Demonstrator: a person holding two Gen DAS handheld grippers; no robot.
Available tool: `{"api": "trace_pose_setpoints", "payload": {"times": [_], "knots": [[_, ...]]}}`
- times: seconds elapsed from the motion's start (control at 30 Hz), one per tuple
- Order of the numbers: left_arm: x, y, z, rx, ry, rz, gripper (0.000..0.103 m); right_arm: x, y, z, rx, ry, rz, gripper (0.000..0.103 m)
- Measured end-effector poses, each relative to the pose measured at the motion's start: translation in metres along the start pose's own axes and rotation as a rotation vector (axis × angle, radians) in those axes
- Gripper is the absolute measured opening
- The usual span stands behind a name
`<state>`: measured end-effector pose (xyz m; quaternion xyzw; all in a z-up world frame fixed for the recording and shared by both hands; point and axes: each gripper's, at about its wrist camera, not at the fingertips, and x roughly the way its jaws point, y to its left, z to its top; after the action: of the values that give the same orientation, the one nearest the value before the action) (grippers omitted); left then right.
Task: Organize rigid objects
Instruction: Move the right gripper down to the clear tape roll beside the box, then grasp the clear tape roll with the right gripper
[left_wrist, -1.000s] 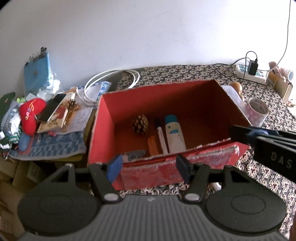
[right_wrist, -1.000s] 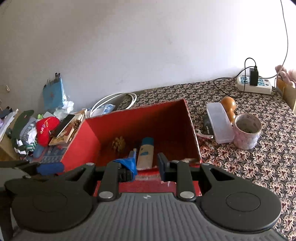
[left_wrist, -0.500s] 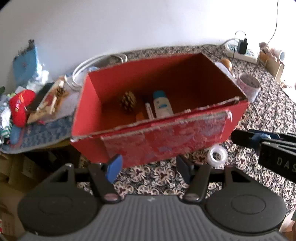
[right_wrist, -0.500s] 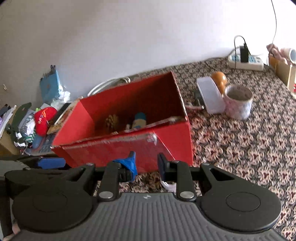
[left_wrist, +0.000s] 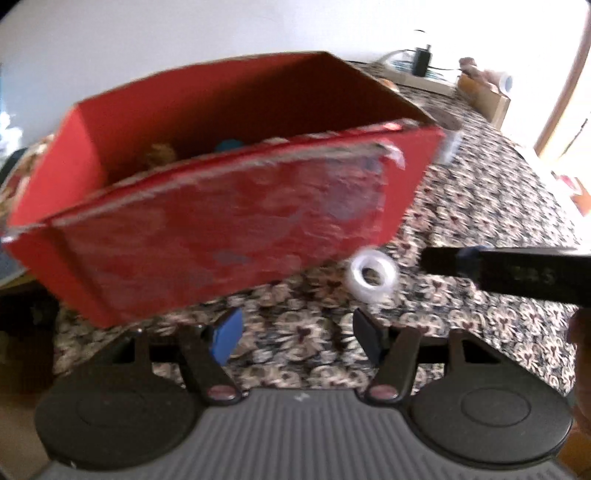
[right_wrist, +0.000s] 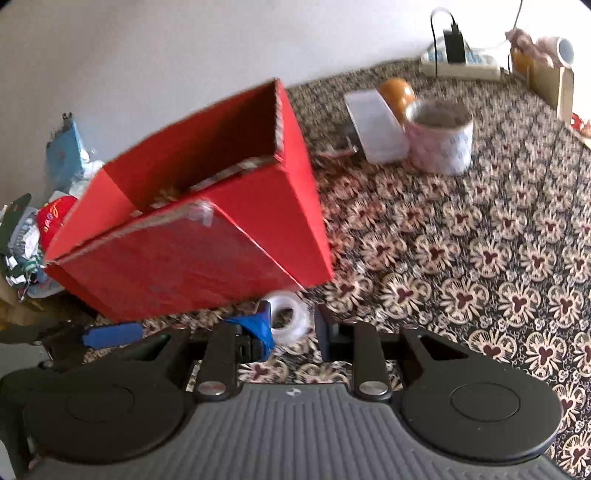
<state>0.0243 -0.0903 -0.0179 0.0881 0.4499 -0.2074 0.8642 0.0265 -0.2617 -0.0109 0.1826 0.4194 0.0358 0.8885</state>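
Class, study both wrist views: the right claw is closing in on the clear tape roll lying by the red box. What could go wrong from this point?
1. The tape roll lies flat between the right claw fingers, close to the red box corner; a finger may nudge the box rather than seat on the roll.
2. The roll is smooth and clear; the pads could slip off.
3. The left claw hangs open nearby and could get in the way.
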Motion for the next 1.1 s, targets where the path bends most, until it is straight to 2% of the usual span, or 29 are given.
{"api": "trace_pose_setpoints", "payload": {"times": [0.13, 0.6, 0.67, 0.73, 0.77, 1.1], "knots": [[0.018, -0.016, -0.002, 0.044, 0.001, -0.057, 0.066, 0.012, -0.013, 0.000, 0.026, 0.047, 0.040, 0.008], [0.057, -0.049, 0.007, 0.102, -0.039, -0.047, 0.066, 0.050, -0.026, 0.016, 0.028, 0.156, 0.155, 0.008], [0.062, -0.050, 0.007, 0.112, -0.036, -0.045, 0.056, 0.055, -0.028, 0.019, 0.030, 0.164, 0.167, 0.008], [0.066, -0.053, 0.008, 0.120, -0.031, -0.039, 0.041, 0.059, -0.028, 0.021, 0.030, 0.178, 0.180, 0.007], [0.067, -0.054, 0.009, 0.124, -0.032, -0.038, 0.038, 0.061, -0.029, 0.021, 0.031, 0.185, 0.189, 0.007], [0.068, -0.058, 0.013, 0.129, -0.023, -0.044, 0.039, 0.067, -0.030, 0.021, 0.057, 0.221, 0.219, 0.002]]}}
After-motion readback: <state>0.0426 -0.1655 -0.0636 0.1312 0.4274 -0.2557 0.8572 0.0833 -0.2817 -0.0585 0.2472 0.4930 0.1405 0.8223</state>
